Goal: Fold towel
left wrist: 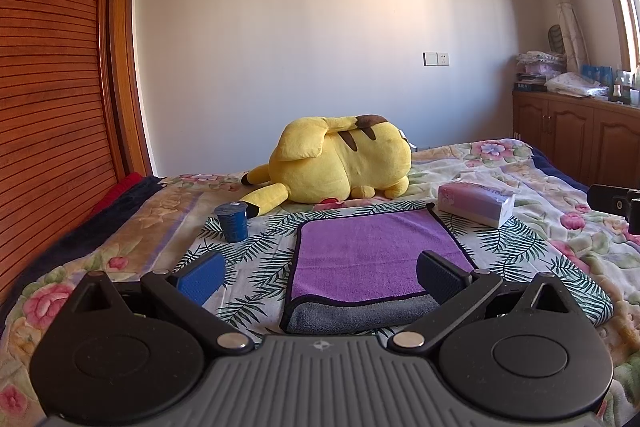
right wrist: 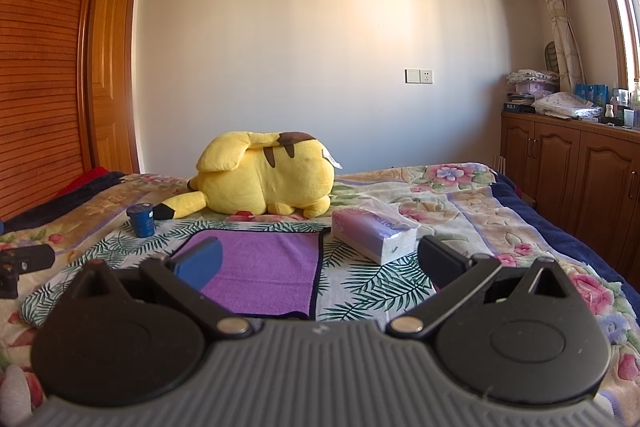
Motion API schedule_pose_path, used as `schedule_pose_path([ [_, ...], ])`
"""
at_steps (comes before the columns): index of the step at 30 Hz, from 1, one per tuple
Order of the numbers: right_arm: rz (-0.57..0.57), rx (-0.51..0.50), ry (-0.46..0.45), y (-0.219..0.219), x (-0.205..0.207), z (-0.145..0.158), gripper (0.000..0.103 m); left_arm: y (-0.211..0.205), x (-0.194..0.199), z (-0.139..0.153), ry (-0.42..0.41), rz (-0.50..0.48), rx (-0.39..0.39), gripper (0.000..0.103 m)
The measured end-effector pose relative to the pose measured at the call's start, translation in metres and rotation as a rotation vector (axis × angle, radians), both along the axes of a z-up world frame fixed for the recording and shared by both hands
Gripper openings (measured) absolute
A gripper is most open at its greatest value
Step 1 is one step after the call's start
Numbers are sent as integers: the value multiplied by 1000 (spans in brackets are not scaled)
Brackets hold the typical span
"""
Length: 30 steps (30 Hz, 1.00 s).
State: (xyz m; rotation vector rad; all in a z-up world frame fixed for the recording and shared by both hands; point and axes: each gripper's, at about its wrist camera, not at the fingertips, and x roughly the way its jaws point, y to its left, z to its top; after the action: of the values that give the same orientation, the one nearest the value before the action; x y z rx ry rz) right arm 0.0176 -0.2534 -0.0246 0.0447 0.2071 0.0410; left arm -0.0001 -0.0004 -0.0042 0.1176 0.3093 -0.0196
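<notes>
A purple towel [left wrist: 368, 259] with a dark edge and grey underside lies flat, folded over, on a leaf-print cloth [left wrist: 260, 255] on the bed. In the left wrist view my left gripper [left wrist: 320, 279] is open and empty, just above the towel's near edge. The towel also shows in the right wrist view [right wrist: 272, 267], ahead and left of centre. My right gripper [right wrist: 320, 267] is open and empty, hovering over the towel's right edge and the cloth. Part of the right gripper shows at the right edge of the left wrist view [left wrist: 616, 207].
A yellow plush toy [left wrist: 340, 163] lies behind the towel. A blue cup [left wrist: 232, 223] stands to the left, a tissue box [left wrist: 476, 203] to the right. A wooden wardrobe [left wrist: 48, 107] is at left, cabinets [left wrist: 580, 139] at right.
</notes>
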Motion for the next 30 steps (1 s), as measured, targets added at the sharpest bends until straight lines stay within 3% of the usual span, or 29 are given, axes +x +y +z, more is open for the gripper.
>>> schedule_pose_path([
  [30,0,-2,2,2,1,1,103,0,0,0,1,0,1,103],
])
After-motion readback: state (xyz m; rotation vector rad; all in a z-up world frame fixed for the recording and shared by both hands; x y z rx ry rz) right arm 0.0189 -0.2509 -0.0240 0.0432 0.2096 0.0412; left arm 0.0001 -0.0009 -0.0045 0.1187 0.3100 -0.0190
